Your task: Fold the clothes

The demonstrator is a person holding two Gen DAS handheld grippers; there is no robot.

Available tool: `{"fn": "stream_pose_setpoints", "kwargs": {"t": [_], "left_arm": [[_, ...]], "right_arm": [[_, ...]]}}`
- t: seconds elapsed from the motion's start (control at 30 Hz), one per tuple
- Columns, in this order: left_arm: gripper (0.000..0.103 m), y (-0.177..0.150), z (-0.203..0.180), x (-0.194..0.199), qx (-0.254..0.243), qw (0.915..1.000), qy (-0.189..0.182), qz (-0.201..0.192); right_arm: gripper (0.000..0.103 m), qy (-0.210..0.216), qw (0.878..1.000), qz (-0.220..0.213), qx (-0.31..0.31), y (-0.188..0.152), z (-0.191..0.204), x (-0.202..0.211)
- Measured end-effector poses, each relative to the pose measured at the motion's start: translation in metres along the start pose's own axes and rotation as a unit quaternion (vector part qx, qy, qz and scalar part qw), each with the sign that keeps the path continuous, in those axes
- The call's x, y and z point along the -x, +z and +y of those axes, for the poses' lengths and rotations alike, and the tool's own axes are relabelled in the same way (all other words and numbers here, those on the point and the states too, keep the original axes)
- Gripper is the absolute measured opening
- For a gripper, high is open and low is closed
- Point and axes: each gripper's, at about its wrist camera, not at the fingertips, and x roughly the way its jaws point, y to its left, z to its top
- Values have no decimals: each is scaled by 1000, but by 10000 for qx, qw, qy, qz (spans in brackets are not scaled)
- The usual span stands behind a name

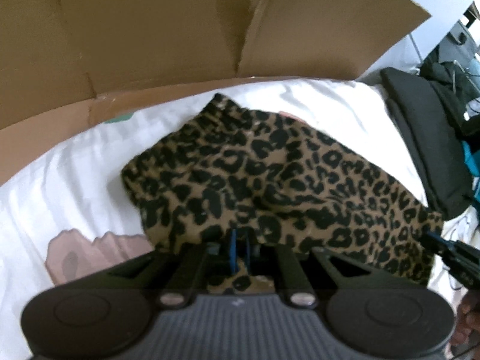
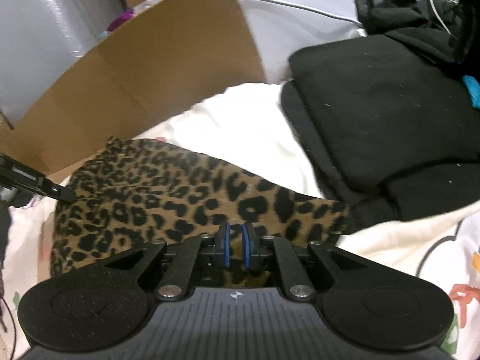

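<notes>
A leopard-print garment [image 1: 270, 180] lies spread on a white bed sheet [image 1: 60, 186]. My left gripper [image 1: 240, 250] is shut on the garment's near edge, with cloth between its blue pads. In the right wrist view the same garment [image 2: 168, 192] fills the middle. My right gripper [image 2: 237, 247] is shut on its near edge at the right end. The left gripper's finger [image 2: 60, 192] shows at the left of that view, and the right gripper's tip [image 1: 441, 244] at the right of the left wrist view.
A brown cardboard box flap [image 1: 180, 30] stands behind the garment, also in the right wrist view [image 2: 150, 69]. A folded black garment [image 2: 390, 120] lies on the bed at the right, seen too in the left wrist view [image 1: 429, 138]. Dark clutter lies beyond it.
</notes>
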Motion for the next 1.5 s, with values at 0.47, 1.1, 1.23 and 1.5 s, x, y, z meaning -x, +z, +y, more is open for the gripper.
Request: {"fn": "stream_pose_setpoints", "kwargs": {"t": [0.47, 1.1, 1.23, 1.5], "left_arm": [[6, -15, 16, -43, 110, 9998, 157, -96], [56, -16, 9, -14, -131, 9991, 51, -406], [73, -34, -3, -18, -234, 9988, 39, -437], [81, -82, -35, -10, -1087, 9932, 249, -335]], "right_arm": [[22, -96, 9980, 551, 303, -24, 15, -15], [47, 341, 9971, 446, 523, -36, 52, 7], [59, 431, 9939, 664, 770, -50, 68, 2], [83, 11, 9795, 1134, 1663, -84, 83, 3]]}}
